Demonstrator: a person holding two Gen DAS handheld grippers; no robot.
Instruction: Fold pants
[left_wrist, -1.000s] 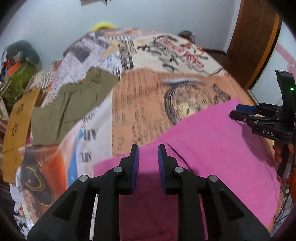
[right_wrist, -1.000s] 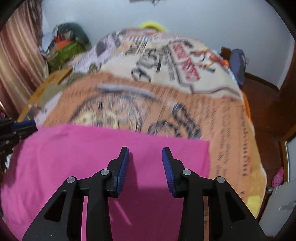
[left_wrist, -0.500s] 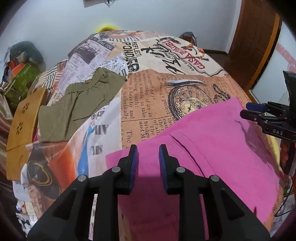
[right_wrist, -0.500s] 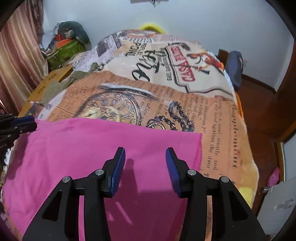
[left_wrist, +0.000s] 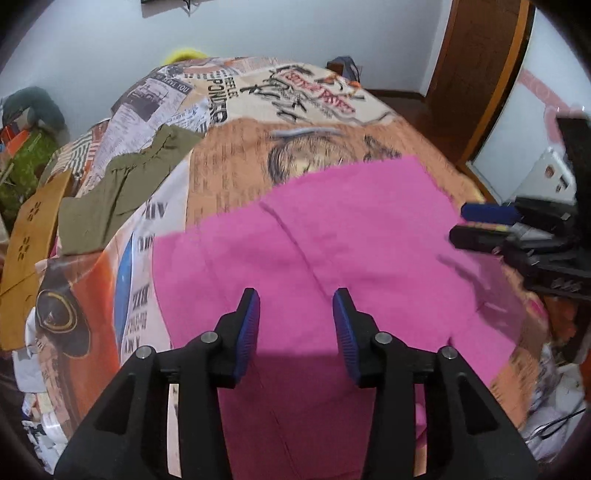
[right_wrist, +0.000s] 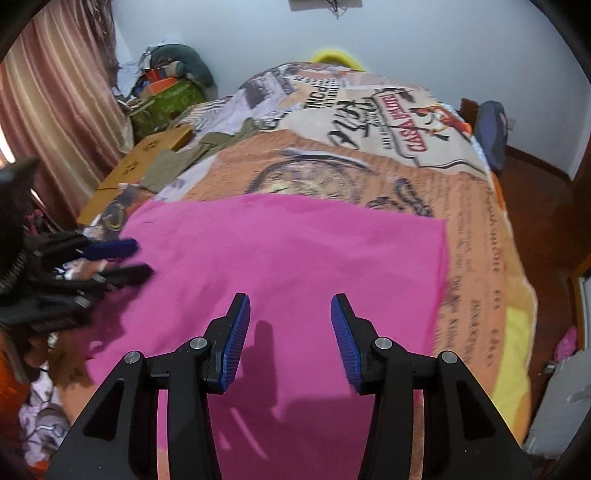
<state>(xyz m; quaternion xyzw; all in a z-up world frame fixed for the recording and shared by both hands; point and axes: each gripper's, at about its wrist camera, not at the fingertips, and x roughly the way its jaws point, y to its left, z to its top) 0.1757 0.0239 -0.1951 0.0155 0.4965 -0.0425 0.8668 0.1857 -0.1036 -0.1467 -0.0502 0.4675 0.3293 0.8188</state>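
I see the pink pants (left_wrist: 332, 236) lying flat on the bed, on a printed bedspread (left_wrist: 229, 147) with a newspaper and pocket-watch pattern. The cloth looks soft and matte, like fleece or cotton, with a straight far edge and one dark seam line that runs diagonally across it in the left wrist view. The near part of the pants goes under my grippers and out of the picture, so I cannot see their whole shape.

My left gripper (left_wrist: 295, 332) hangs above the pink cloth; its jaws are opening and nothing is between them. The blue pads (left_wrist: 246, 332) are ribbed, on black plastic arms. My right gripper (right_wrist: 290, 338) is also above the cloth, fingers apart, holding nothing. Each gripper shows blurred at the edge of the other camera's view.

An olive-green garment (left_wrist: 122, 184), wrinkled, lies at the left side of the bed, well apart from the pants. Beside it is a yellow-brown wooden board (left_wrist: 29, 236) with small flower-shaped cut-outs.

On the bedspread I can read "CASA MALOTTI" or similar in red letters (right_wrist: 406, 125); the exact spelling is not sure. Other print is too blurred. A striped curtain (right_wrist: 55, 110) is at the left of the right wrist view.
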